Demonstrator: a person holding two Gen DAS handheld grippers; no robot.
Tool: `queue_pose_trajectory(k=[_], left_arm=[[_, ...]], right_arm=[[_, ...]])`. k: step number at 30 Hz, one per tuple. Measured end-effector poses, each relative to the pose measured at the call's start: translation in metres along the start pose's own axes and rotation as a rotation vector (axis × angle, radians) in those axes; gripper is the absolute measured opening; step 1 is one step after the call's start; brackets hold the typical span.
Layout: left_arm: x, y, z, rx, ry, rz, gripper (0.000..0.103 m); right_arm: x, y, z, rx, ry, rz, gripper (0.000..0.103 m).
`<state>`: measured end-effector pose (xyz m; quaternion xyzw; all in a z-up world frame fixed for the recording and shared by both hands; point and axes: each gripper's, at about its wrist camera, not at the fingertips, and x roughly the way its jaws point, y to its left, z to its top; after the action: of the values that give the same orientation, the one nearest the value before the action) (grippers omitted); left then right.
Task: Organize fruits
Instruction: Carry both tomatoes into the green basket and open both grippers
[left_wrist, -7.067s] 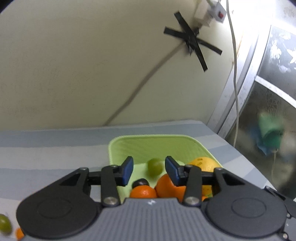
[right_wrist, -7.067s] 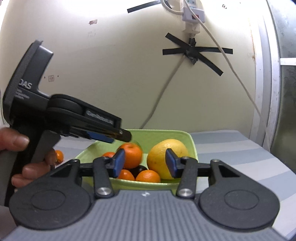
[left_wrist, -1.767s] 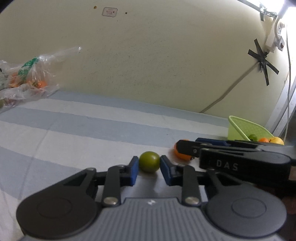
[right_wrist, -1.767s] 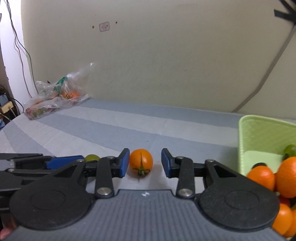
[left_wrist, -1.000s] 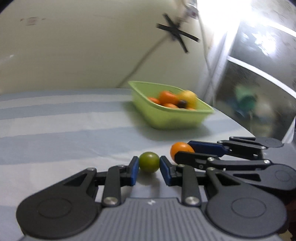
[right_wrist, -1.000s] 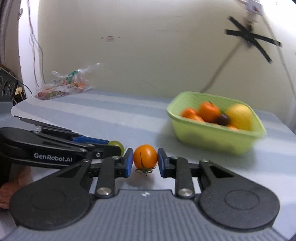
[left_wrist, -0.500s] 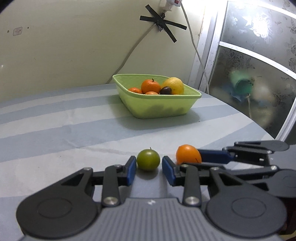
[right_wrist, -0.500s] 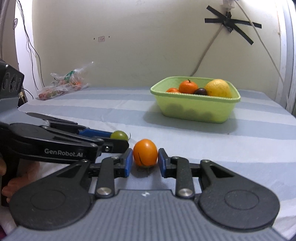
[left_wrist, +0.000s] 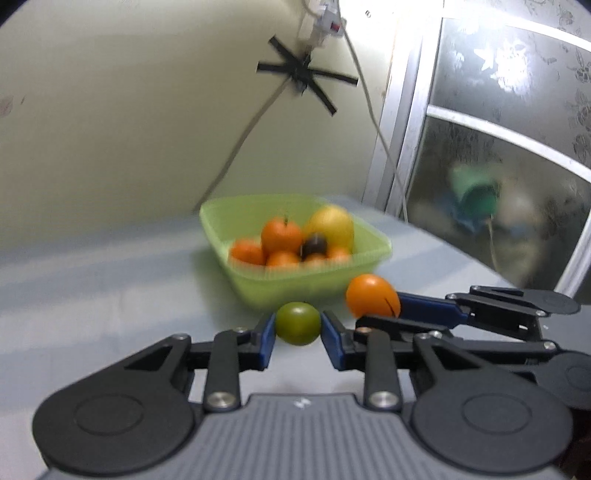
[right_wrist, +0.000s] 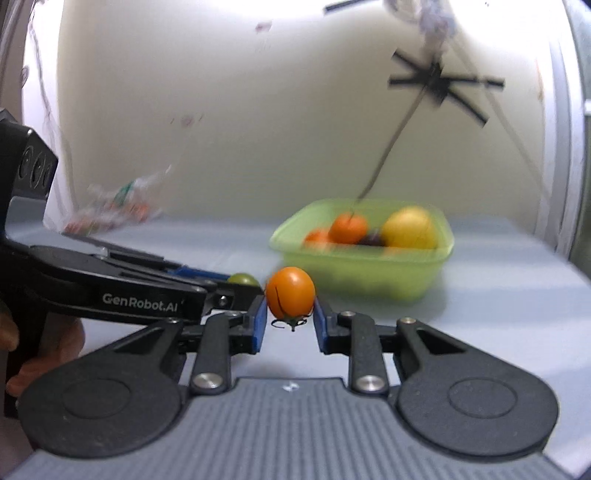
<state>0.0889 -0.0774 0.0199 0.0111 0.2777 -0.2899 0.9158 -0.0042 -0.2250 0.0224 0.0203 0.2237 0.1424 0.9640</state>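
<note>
My left gripper (left_wrist: 298, 334) is shut on a small green tomato (left_wrist: 297, 323) and holds it above the striped table. My right gripper (right_wrist: 289, 317) is shut on an orange tomato (right_wrist: 290, 292), stem down; it also shows in the left wrist view (left_wrist: 372, 301), to the right of the green one. The green tomato peeks out behind the left gripper in the right wrist view (right_wrist: 242, 278). A light green basket (left_wrist: 314, 286) just ahead holds several oranges, a yellow citrus (left_wrist: 331, 227) and a dark fruit (left_wrist: 314, 244). The basket also shows in the right wrist view (right_wrist: 369, 271).
A plastic bag of produce (right_wrist: 110, 210) lies at the far left by the wall. A cable and black tape cross (left_wrist: 303, 79) hang on the wall behind the basket. A frosted glass door (left_wrist: 498, 147) stands at the right.
Both grippers have lifted their tomatoes off the table and moved closer to the basket, which now looks larger and nearer.
</note>
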Motion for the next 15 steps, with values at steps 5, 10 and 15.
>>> queue_pose_trajectory(k=[5,10,15], left_arm=[[0.036,0.005,0.033,-0.008,-0.011,0.020,0.028],[0.069,0.014,0.042,-0.023,0.017,0.074,0.028],[0.075,0.020,0.039,-0.033,0.017,0.105,0.041]], right_arm=[[0.026,-0.027,0.023,0.017,-0.062,-0.078,0.030],[0.055,-0.038,0.029,0.017,-0.058,-0.126,0.031],[0.058,-0.042,0.025,0.029,-0.067,-0.149,0.052]])
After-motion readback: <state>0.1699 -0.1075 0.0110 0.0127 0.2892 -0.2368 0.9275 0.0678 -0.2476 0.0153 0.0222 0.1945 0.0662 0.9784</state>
